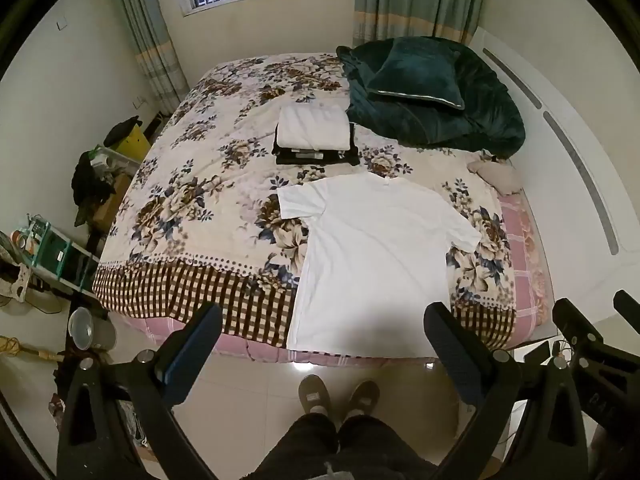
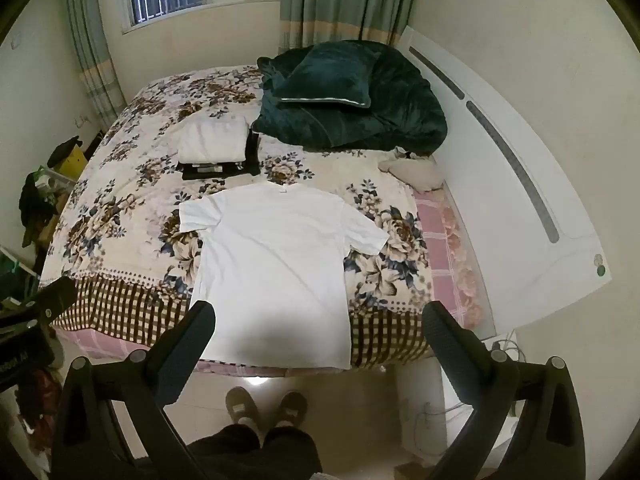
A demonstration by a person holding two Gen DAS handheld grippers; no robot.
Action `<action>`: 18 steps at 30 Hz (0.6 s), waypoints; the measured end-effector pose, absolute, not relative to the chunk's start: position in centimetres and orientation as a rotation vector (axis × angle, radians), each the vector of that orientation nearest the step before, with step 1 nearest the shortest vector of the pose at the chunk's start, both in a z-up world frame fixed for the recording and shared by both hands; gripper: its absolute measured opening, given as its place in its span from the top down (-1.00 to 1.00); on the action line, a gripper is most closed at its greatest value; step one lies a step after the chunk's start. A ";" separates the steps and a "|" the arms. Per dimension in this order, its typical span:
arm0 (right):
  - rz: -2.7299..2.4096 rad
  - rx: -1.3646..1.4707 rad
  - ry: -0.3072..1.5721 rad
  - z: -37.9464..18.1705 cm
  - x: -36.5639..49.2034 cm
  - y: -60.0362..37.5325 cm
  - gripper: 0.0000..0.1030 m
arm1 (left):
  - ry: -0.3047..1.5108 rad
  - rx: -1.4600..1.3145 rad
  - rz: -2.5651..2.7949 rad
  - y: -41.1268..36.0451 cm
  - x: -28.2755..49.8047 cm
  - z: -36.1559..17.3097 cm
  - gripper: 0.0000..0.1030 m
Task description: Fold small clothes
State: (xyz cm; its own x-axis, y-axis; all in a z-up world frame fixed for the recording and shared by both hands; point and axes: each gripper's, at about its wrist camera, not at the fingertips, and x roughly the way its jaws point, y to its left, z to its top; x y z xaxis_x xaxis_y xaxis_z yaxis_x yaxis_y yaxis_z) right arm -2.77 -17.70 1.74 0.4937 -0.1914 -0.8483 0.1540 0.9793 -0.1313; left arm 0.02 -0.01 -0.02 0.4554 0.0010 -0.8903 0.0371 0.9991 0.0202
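Observation:
A white T-shirt (image 1: 372,256) (image 2: 276,264) lies spread flat on the flowered bedspread, sleeves out, collar toward the far side, hem at the near edge of the bed. Behind it sits a pile of folded clothes (image 1: 314,134) (image 2: 214,146), white on top of black. My left gripper (image 1: 324,316) hangs open above the near bed edge with nothing between its fingers. My right gripper (image 2: 318,316) is open too, high over the shirt's hem, holding nothing. The right gripper also shows at the right edge of the left wrist view (image 1: 592,332).
A dark green quilt and pillow (image 1: 428,92) (image 2: 348,96) fill the bed's far right corner by the white headboard (image 2: 512,168). A person's feet (image 1: 340,394) stand on the tiled floor before the bed. Shelves and clutter (image 1: 60,248) line the left side.

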 end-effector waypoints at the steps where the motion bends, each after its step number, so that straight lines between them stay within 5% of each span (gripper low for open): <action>1: -0.208 -0.039 1.037 1.7 -2.8 -17.7 -1.00 | 1.099 0.038 -0.024 0.0 0.0 0.0 -0.99; 18: -0.202 -0.039 1.022 2.1 -3.5 -17.7 -1.00 | 1.096 0.038 -0.030 -1.1 -0.7 0.3 -0.99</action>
